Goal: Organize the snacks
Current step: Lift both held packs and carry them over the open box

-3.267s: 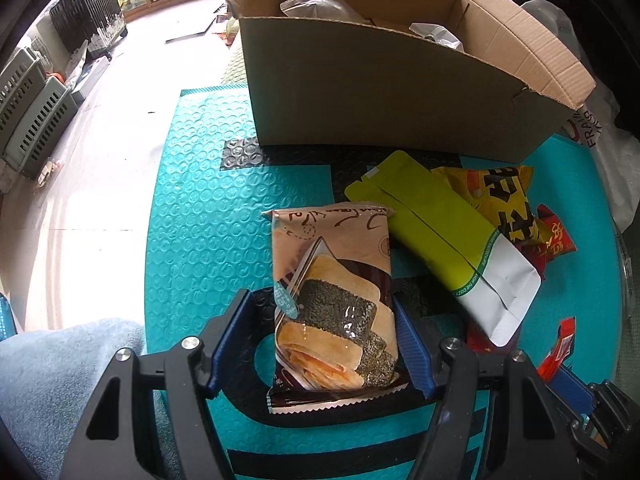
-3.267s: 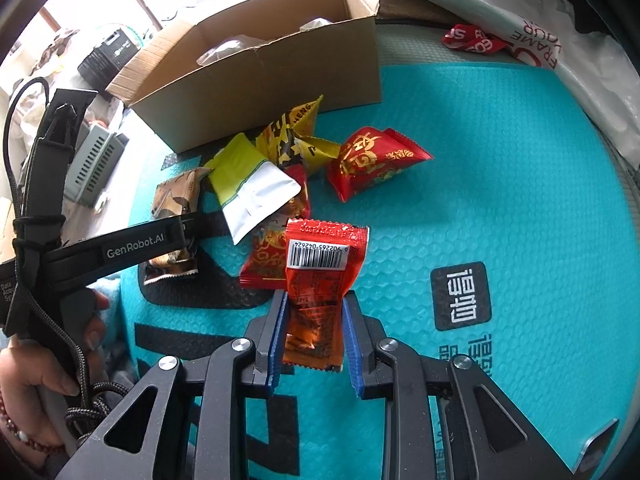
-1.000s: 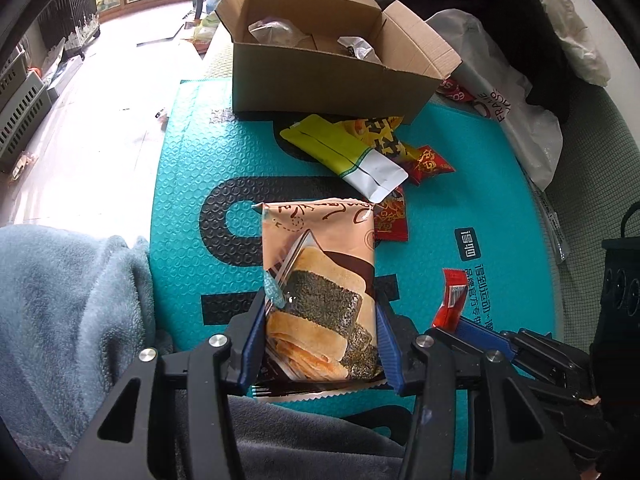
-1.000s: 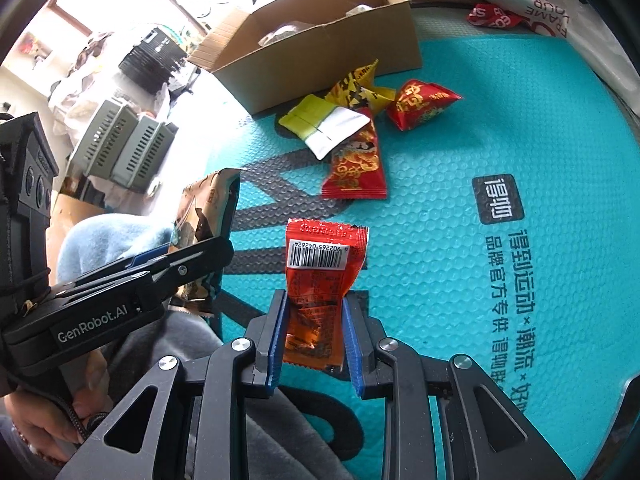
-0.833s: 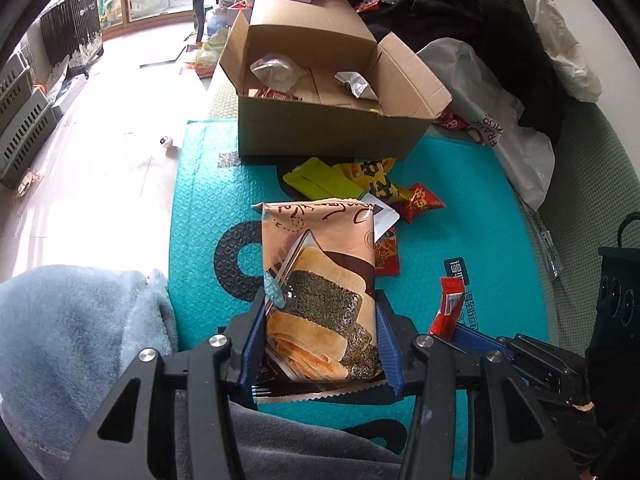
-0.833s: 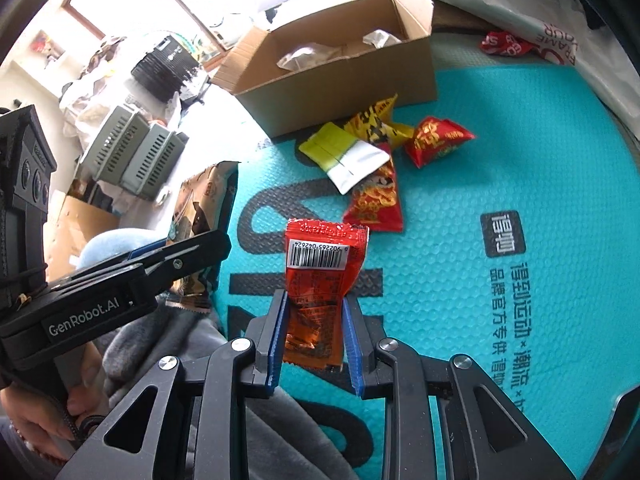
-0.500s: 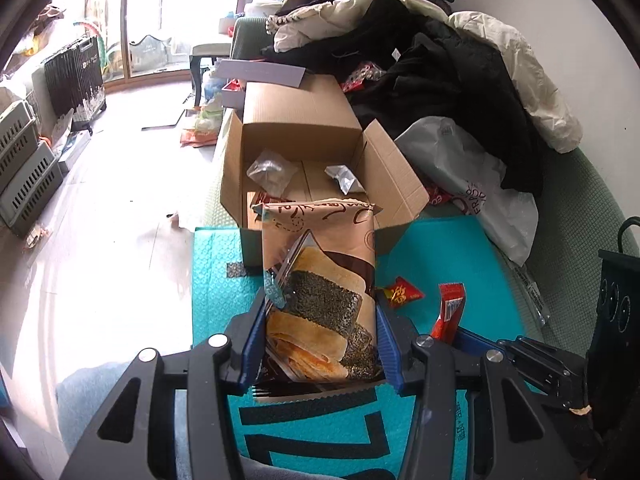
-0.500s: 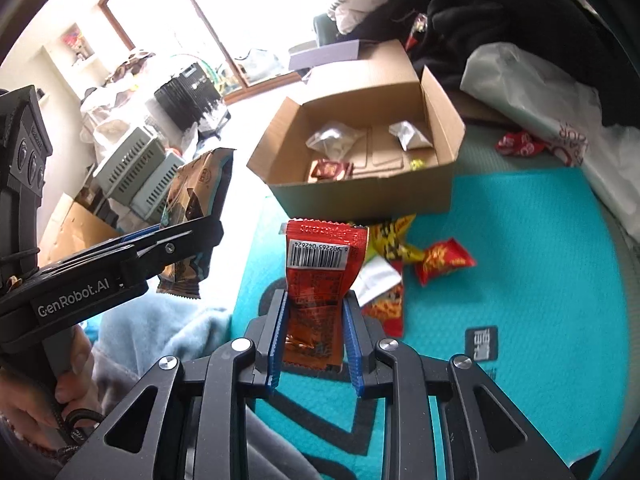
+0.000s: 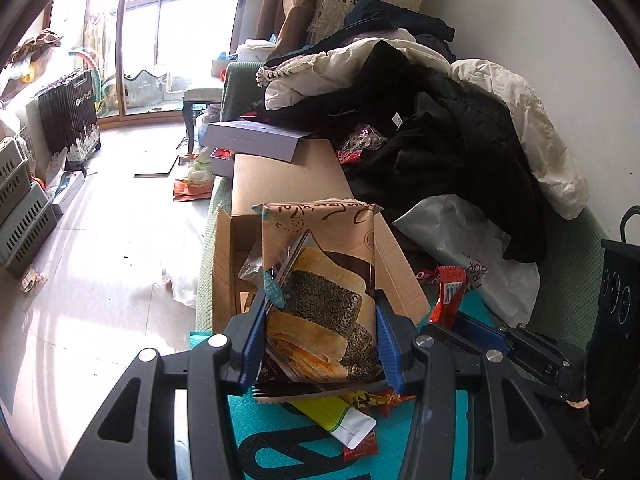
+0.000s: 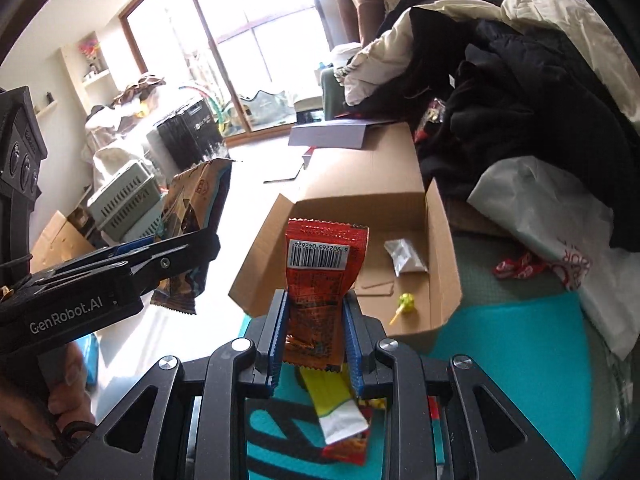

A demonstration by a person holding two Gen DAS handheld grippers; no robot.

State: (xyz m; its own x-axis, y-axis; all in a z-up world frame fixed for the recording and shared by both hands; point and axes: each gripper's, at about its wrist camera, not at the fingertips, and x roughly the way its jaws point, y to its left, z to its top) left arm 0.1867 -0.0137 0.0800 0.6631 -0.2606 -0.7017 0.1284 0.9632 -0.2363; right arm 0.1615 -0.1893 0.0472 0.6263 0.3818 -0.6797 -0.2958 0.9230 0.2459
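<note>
The left gripper point(image 9: 316, 340) is closed on a brown seaweed cracker packet point(image 9: 318, 280), its two blue fingers point(image 9: 252, 340) pressing the lower sides of the packet, which stands upright. The right gripper point(image 10: 316, 328) is closed in the same way on a red snack packet point(image 10: 320, 264), with the barcode side facing the camera and the packet upright between the blue pads.

Both packets are held in the air in front of an open cardboard box point(image 10: 360, 184). In the right wrist view the box is just beyond the red packet; on its floor lie a silver sachet point(image 10: 406, 258) at the far right and a small yellow lollipop point(image 10: 404, 304) nearer. In the same view the left gripper point(image 10: 188, 248) with the brown packet is at the left, over the floor side of the box.

Below the grippers, on a teal mat point(image 10: 512, 344), lie a yellow and white pouch point(image 10: 336, 412) and other red snack packets point(image 10: 348, 448), near the box's front wall. At the right of the box is a white plastic bag point(image 10: 552, 216), and behind it a pile of dark and white clothes point(image 10: 520, 80).
</note>
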